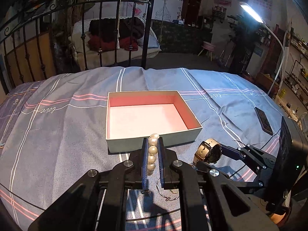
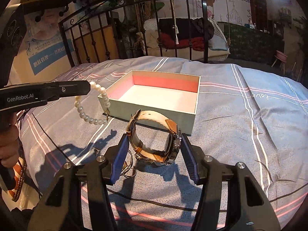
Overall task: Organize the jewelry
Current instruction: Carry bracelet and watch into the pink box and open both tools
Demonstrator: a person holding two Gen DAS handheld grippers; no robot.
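Observation:
An open box [image 1: 113,144] with a pink inside stands on the bed; it also shows in the right wrist view [image 2: 154,113]. My left gripper [image 1: 153,144] is shut on a pearl bracelet [image 1: 152,154] just before the box's near wall. In the right wrist view the left gripper [image 2: 87,87] holds the pearl bracelet [image 2: 92,119] hanging above the bedspread. My right gripper [image 2: 154,140] is shut on a watch [image 2: 154,134] with a beige strap, held near the box's near wall. The right gripper [image 1: 215,150] and the watch [image 1: 208,151] also show in the left wrist view.
Thin chains and small jewelry pieces [image 2: 129,165] lie on the bedspread [image 2: 240,134] below my grippers. A dark phone [image 1: 263,120] lies to the right. An iron bed rail [image 1: 96,28] stands behind the bed.

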